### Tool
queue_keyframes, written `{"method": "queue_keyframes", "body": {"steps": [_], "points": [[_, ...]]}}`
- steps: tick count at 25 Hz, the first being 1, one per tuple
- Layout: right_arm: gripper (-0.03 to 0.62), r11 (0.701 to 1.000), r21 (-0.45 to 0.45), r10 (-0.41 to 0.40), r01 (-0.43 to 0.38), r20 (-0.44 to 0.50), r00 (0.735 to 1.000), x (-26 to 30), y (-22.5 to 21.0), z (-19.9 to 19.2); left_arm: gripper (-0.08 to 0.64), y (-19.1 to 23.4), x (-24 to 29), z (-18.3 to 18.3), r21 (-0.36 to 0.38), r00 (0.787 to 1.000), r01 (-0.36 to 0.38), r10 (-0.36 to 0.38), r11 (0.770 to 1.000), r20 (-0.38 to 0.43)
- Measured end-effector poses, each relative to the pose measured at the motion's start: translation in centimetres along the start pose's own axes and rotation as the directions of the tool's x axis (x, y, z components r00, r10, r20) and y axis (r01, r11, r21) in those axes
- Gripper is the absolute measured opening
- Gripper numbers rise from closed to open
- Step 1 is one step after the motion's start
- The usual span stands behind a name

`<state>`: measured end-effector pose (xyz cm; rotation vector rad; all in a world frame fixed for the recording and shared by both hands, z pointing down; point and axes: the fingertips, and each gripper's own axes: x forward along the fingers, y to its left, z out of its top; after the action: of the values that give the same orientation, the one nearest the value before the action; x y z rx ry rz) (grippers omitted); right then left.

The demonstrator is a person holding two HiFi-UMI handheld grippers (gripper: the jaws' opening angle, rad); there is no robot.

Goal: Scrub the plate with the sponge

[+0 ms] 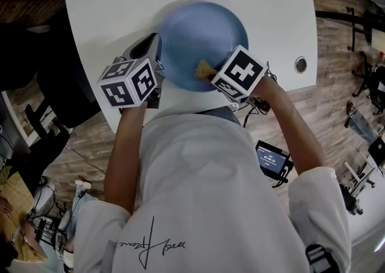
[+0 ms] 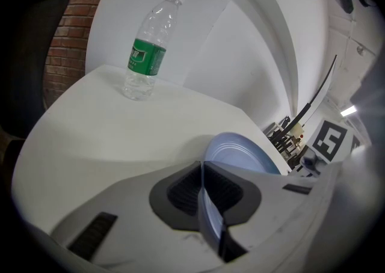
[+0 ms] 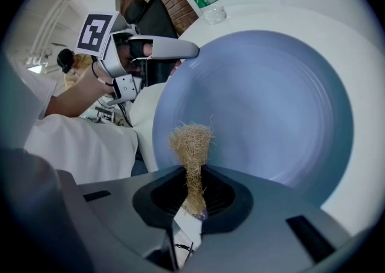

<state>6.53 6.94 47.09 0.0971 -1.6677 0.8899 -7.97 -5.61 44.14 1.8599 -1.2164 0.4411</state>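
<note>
1. While we look down, the blue plate (image 1: 201,40) lies at the white surface's (image 1: 271,1) near edge.
2. Our left tongs (image 2: 204,172) clench the plate's rim.
3. Our right tongs (image 3: 194,190) grasp the tan sponge (image 3: 191,142), its tip at the plate's edge.

Smooth blue plate (image 3: 271,103), rough fibrous sponge (image 3: 191,145), clear plastic bottle (image 2: 144,55)
</note>
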Motion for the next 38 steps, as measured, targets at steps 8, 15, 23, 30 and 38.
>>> {"method": "queue_keyframes", "body": {"steps": [8,15,23,30,38], "points": [[0.044,0.997,-0.059,-0.056,0.052,-0.058,0.997,-0.5,-0.8,-0.5,0.012,0.0,0.0,0.0,-0.001,1.000,-0.001,0.001,1.000,0.000],[0.044,0.993,-0.082,-0.091,0.084,-0.081,0.993,-1.0,-1.8,-0.9,0.011,0.0,0.1,0.0,0.006,1.000,0.001,-0.001,1.000,-0.002],[0.044,0.987,-0.094,-0.140,0.133,-0.082,0.987,-1.8,-3.3,-1.0,0.012,0.0,0.1,0.0,0.011,1.000,0.000,0.000,1.000,-0.004],[0.044,0.980,-0.101,-0.182,0.173,-0.090,0.979,-2.3,-4.5,-0.9,0.011,0.1,0.2,0.0,0.014,1.000,0.003,-0.003,1.000,-0.007],[0.044,0.970,-0.107,-0.229,0.219,-0.087,0.970,-3.2,-5.8,-0.8,0.012,-0.1,0.2,0.0,0.020,1.000,0.006,-0.006,1.000,-0.008]]}}
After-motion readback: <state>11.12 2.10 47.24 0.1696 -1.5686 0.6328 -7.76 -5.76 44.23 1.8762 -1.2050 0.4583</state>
